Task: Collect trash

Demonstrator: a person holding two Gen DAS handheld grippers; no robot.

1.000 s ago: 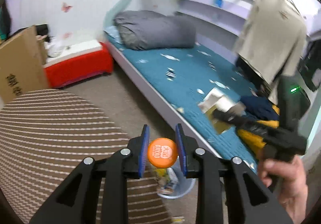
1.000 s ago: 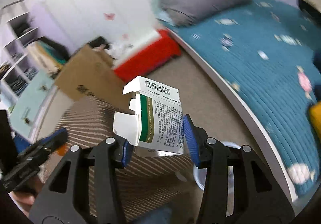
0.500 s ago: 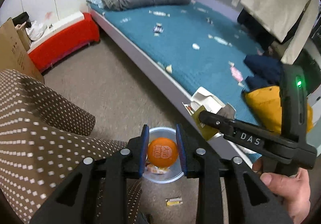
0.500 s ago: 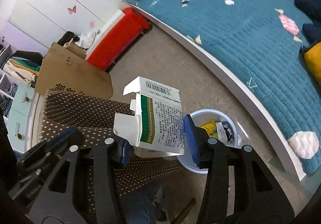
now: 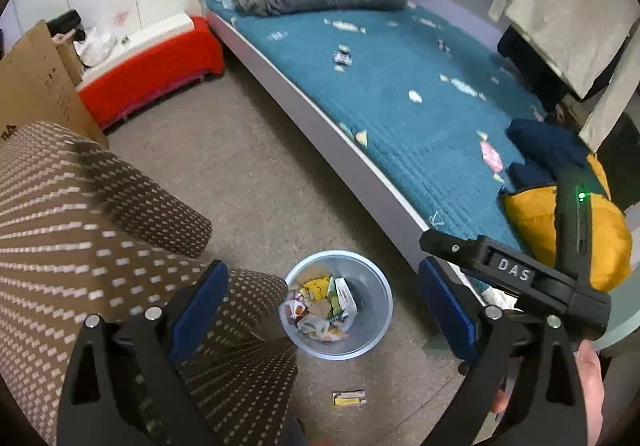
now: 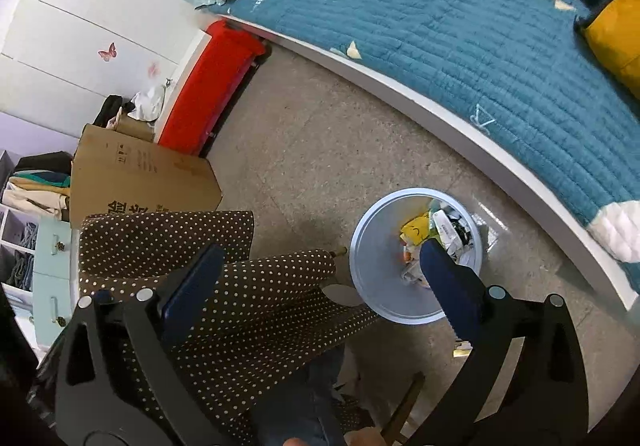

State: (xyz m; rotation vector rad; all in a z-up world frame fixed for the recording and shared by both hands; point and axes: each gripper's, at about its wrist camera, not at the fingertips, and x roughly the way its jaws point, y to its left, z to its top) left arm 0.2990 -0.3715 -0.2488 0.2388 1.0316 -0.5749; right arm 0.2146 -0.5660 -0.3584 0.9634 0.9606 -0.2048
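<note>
the left gripper [image 5: 322, 310] is hanging over the floor with its jaws spread wide, having just been opening, and nothing is sitting between its blue pads [image 5: 200, 302]; the pale blue trash bin [image 5: 376, 330] is lying straight ahead of it, framed in the gap between the two fingers and below them, well apart from the pads; crumpled wrappers and paper [image 5: 320, 306] are filling the bottom of the bin; a small yellow and white scrap [image 5: 349, 398] is lying on the floor just nearer than the bin, between the fingers' bases and outside the rim; the right gripper [image 5: 436, 278] is reaching in from the right side of this view, beside the bed edge [image 5: 348, 162].

in its own view the right gripper [image 6: 320, 278] is likewise standing wide, its jaws having just been opening, with nothing between the pads; the bin [image 6: 372, 278] is sitting ahead and toward the right finger, whose blue pad [image 6: 448, 286] is overlapping the far side of the rim in the picture, though whether it is touching i cannot tell; the trash [image 6: 436, 230] is piled at the bin's far right; the dotted brown cushion [image 6: 224, 286] is lying under the left finger.
</note>
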